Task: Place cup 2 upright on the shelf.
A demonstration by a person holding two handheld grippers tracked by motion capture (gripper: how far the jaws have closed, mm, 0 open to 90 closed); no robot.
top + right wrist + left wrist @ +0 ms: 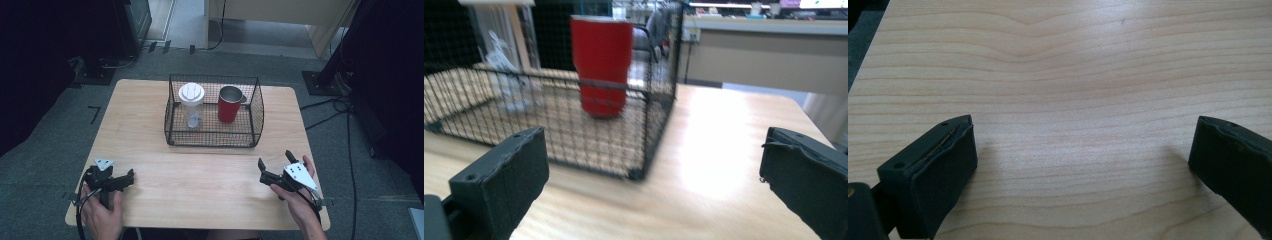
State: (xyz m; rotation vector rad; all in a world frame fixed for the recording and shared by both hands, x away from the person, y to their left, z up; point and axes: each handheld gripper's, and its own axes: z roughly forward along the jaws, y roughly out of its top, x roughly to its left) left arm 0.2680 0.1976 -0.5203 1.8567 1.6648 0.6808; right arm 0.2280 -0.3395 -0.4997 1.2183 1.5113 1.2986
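Left gripper: jaws wide apart, empty, low over bare light wooden table; black wire mesh basket sits well ahead and to its right. Basket holds clear plastic shaker bottle with white lid beside red metal tumbler, both upright, so nothing looks started. Right gripper: also spread and empty, basket ahead-left; no legible labels.

no readable text, labels perhaps too blurred
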